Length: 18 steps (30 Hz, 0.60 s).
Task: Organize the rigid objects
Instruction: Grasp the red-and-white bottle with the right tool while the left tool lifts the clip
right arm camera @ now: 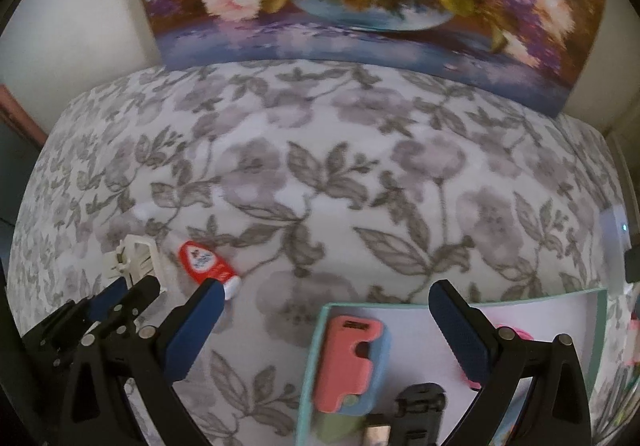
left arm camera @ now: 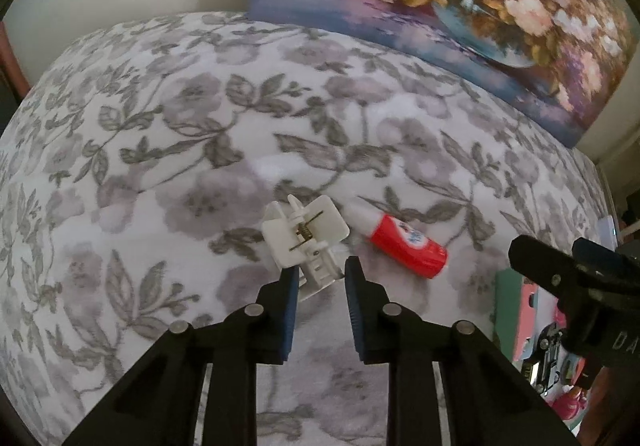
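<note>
White spring clip (left arm camera: 306,242): on floral bedspread (left arm camera: 168,133), clenched between left gripper (left arm camera: 320,278) pads. Red glue bottle (left arm camera: 404,242): just beside. Right gripper (right arm camera: 324,302): released, empty, above teal box (right arm camera: 312,366) holding pink case (right arm camera: 348,358).

Only the white letters "DA" can be read, on the right hand-held gripper (left arm camera: 552,266).
</note>
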Motion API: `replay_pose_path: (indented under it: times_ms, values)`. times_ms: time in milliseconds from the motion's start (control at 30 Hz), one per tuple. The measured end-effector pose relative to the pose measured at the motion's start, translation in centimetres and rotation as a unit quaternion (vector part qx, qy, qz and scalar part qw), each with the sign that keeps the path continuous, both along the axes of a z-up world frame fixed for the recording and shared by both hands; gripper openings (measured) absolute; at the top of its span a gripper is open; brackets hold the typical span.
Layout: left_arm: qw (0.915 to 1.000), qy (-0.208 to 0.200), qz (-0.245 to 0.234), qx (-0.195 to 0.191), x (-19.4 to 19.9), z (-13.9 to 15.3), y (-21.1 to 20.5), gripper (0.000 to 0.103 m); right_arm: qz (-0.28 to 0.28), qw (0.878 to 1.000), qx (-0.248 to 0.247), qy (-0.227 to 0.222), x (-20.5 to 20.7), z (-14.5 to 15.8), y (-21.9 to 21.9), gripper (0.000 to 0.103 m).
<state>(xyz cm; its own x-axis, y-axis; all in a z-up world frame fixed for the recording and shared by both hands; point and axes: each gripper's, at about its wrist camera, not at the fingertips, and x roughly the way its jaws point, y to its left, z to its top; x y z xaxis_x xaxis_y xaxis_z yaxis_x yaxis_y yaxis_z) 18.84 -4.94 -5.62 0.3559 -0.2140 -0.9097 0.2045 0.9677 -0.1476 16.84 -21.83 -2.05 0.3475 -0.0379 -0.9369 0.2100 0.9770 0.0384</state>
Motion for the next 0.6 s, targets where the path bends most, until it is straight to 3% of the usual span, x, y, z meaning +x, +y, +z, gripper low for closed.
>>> replay_pose_path:
  times_ms: [433,600]
  values:
    - [0.9972,0.013,0.059,-0.045,1.6,0.9,6.5,0.024,0.055,0.998,0.013,0.001,2.5,-2.2,5.2,0.103]
    - [0.9953,0.017,0.072,-0.063,1.9,1.1,8.2,0.024,0.071,0.997,0.007,0.009,3.3,-3.3,6.7,0.093]
